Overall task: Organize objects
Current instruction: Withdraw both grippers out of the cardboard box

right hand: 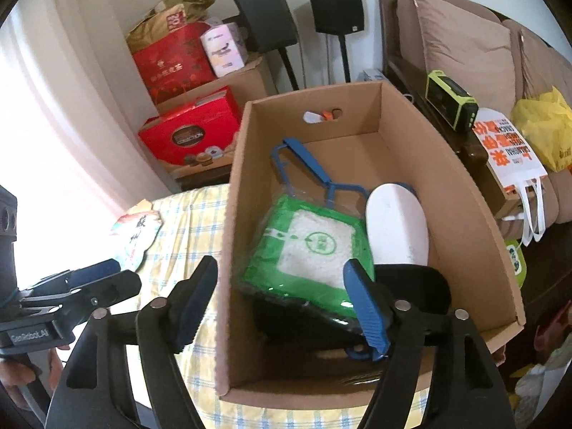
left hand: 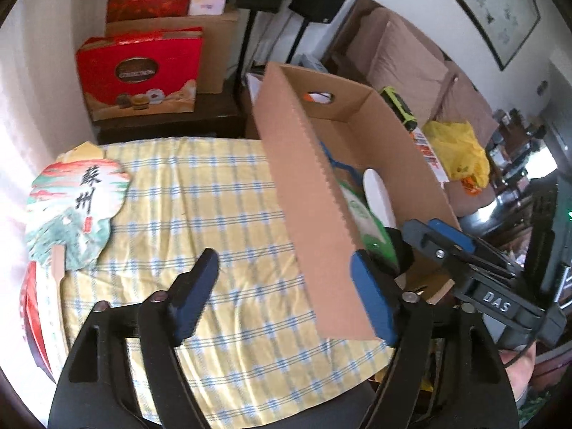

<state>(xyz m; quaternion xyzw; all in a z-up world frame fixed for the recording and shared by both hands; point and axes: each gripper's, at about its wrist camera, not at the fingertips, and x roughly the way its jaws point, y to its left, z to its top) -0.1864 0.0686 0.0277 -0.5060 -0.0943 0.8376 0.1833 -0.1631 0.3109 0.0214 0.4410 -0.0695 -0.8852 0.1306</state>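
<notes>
An open cardboard box [right hand: 461, 193] stands on the yellow checked tablecloth [left hand: 200, 207]; it also shows in the left wrist view [left hand: 304, 186]. Inside lie a green-and-white packet [right hand: 307, 246], a white oval object [right hand: 397, 225], a blue plastic frame [right hand: 307, 168] and something black [right hand: 411, 286]. A painted paper fan [left hand: 75, 207] lies on the cloth at the left, also in the right wrist view [right hand: 137, 232]. My left gripper [left hand: 286, 296] is open, its jaws astride the box's left wall. My right gripper [right hand: 282, 300] is open over the box's near left corner.
Red gift boxes [left hand: 139, 71] and cartons sit on a dark cabinet behind the table. Two black speakers on stands [right hand: 336, 7] stand at the wall. A sofa [right hand: 464, 43] at the right carries a yellow bag [right hand: 543, 125], a white tote [right hand: 507, 153] and a green-black device [right hand: 452, 98].
</notes>
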